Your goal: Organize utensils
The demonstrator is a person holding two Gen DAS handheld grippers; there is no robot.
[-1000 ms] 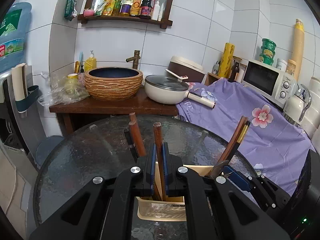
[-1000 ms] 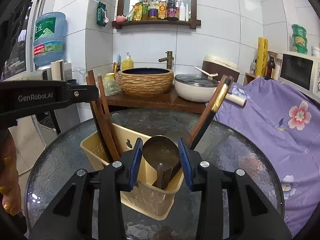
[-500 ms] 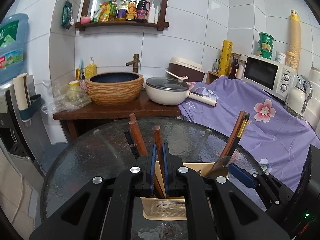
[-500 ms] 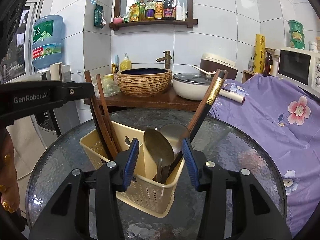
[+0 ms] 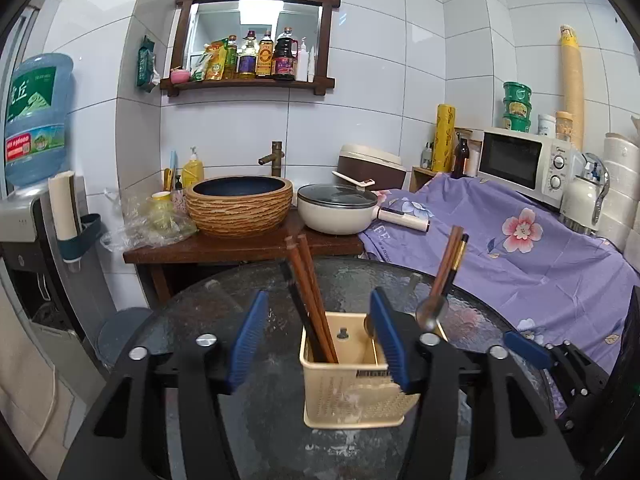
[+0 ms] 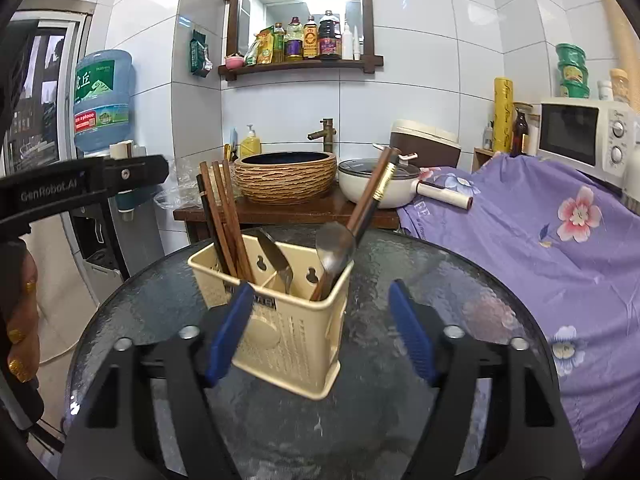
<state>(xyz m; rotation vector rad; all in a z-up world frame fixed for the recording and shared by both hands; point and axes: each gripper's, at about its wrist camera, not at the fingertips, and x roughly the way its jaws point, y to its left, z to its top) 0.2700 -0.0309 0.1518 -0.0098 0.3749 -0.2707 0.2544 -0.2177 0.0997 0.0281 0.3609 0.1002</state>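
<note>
Left gripper and right gripper, blue pads spread wide, both released. Between them a cream perforated plastic utensil caddy stands on the round dark glass table, holding brown wooden chopsticks at left, metal spoons at right.

Two fisheye views, each from a camera mounted on a handheld gripper, look forward along its fingers. The landmark is a cream slotted plastic utensil caddy on a round dark glass table. The left wrist view sits close behind the caddy, slightly left of it, facing the white tiled wall. The right wrist view sees the caddy from close by, nearer its right corner, facing the same wall. Both share the caddy, the table and the woven brown basin beyond.
</note>
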